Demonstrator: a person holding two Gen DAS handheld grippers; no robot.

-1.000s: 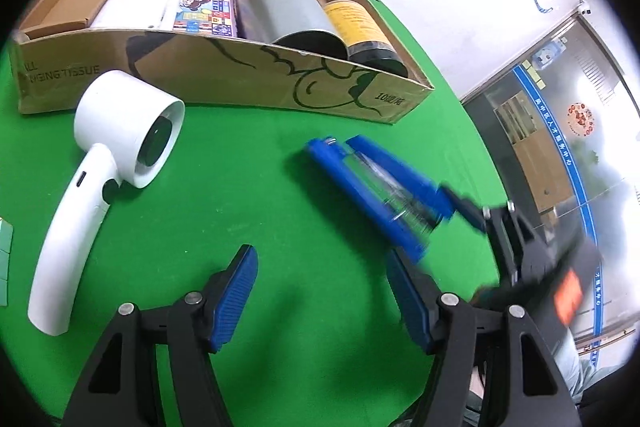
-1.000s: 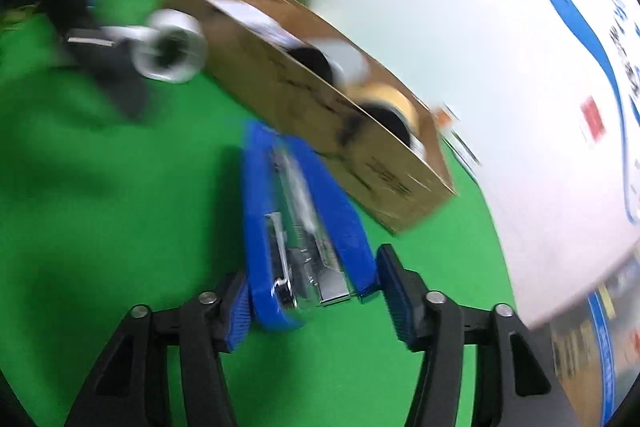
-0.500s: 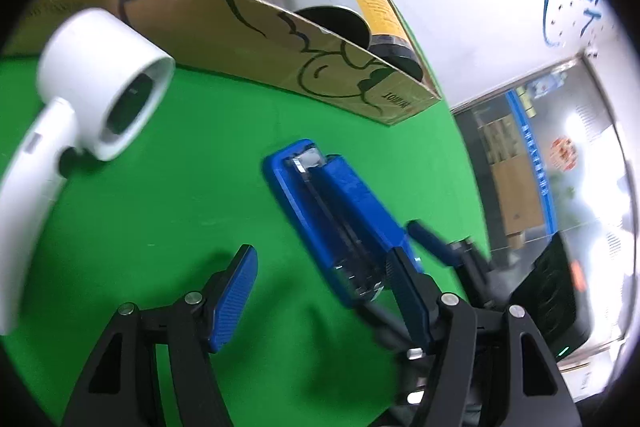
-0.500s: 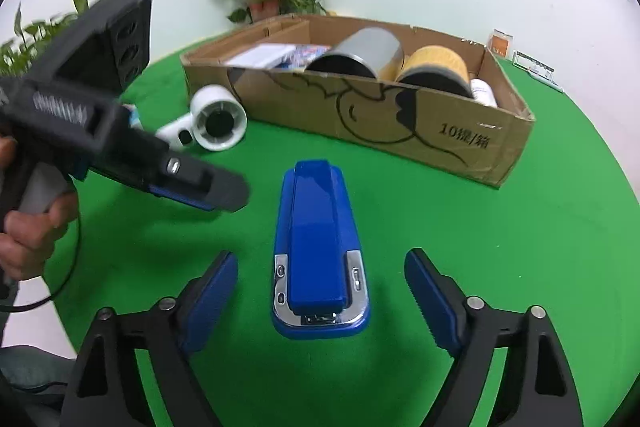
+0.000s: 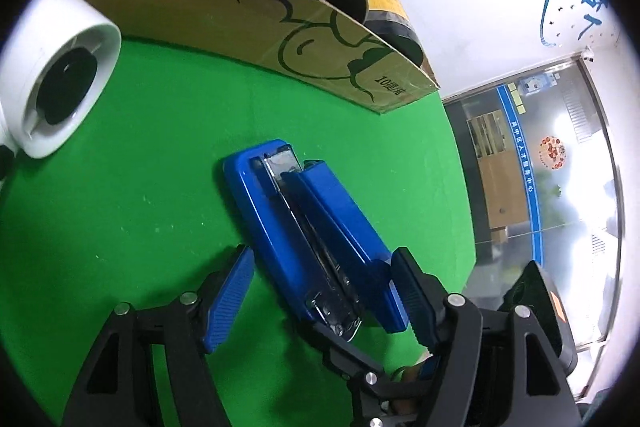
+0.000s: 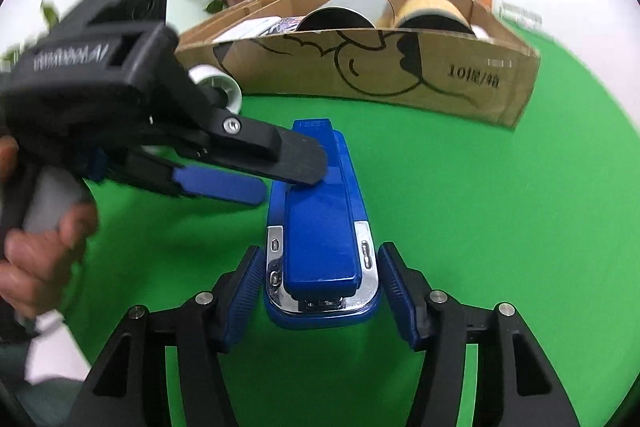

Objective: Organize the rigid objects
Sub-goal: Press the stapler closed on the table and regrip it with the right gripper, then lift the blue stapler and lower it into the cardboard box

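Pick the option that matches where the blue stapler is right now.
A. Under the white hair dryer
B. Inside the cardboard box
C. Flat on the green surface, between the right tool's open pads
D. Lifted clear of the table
C: the blue stapler lies on the green surface in front of the cardboard box, its near end between the right tool pads.

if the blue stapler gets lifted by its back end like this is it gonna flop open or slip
The stapler looks rigid, but its top arm is hinged, so it may swing open if only the base is squeezed. Its glossy plastic and chrome sides could be slippery, though the right gripper has ribbed pads. The metal inside suggests some weight, so the unsupported front may sag.
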